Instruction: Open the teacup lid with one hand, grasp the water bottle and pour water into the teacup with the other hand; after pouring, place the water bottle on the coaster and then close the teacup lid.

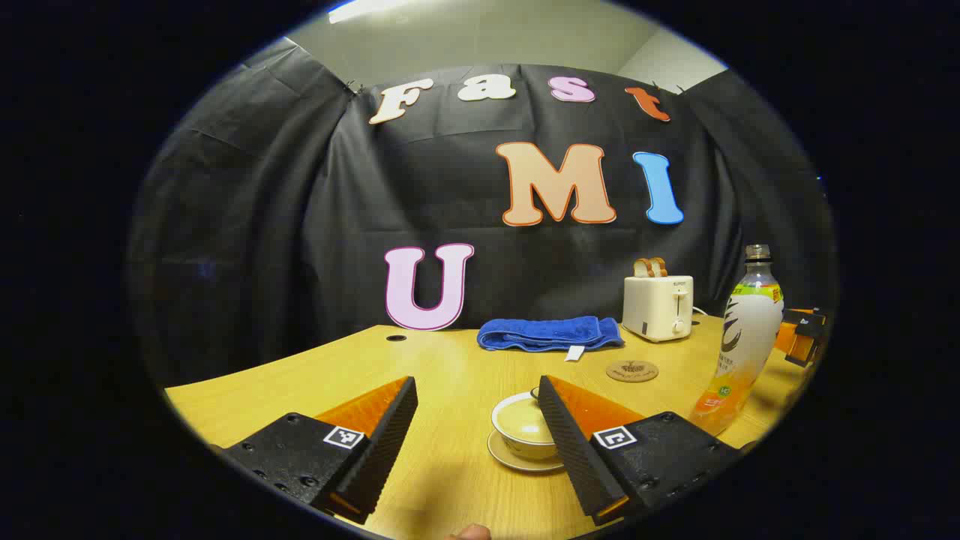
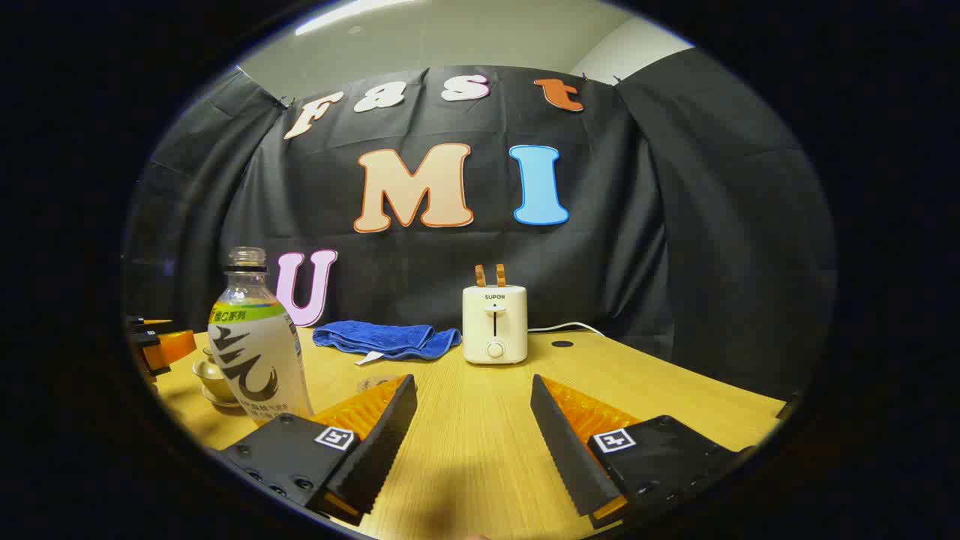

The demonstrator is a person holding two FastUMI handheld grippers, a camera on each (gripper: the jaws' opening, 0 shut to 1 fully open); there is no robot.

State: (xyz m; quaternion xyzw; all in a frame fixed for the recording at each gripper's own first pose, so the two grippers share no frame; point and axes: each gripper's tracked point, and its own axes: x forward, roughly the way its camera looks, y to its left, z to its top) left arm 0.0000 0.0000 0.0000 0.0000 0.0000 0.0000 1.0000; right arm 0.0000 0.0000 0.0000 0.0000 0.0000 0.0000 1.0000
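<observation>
A: How many of each item, starting from the task's own?

B: One teacup [image 1: 524, 429], lidded, on one saucer [image 1: 517, 459], near the front of the table [image 1: 442, 375]. One water bottle [image 1: 741, 343], upright and uncapped, stands to the right of the cup in the left gripper view. One round coaster [image 1: 632, 370] lies flat behind the cup, apart from it.

A: And beyond those?

B: One blue towel [image 1: 551, 334], folded, at the back of the table; one cream toaster [image 1: 658, 306] beside it, with two slices of toast [image 1: 650, 267] standing in its slots.

A: State of the jaws?

B: Left gripper [image 1: 478, 424]: jaws spread wide, grasping nothing; the cup sits between the fingers, close against the right-hand one, though contact cannot be told. Right gripper [image 2: 474, 427]: jaws likewise spread wide and empty, over bare table; in the right gripper view the bottle stands just beyond the left-hand finger, with the cup partly hidden behind it.
</observation>
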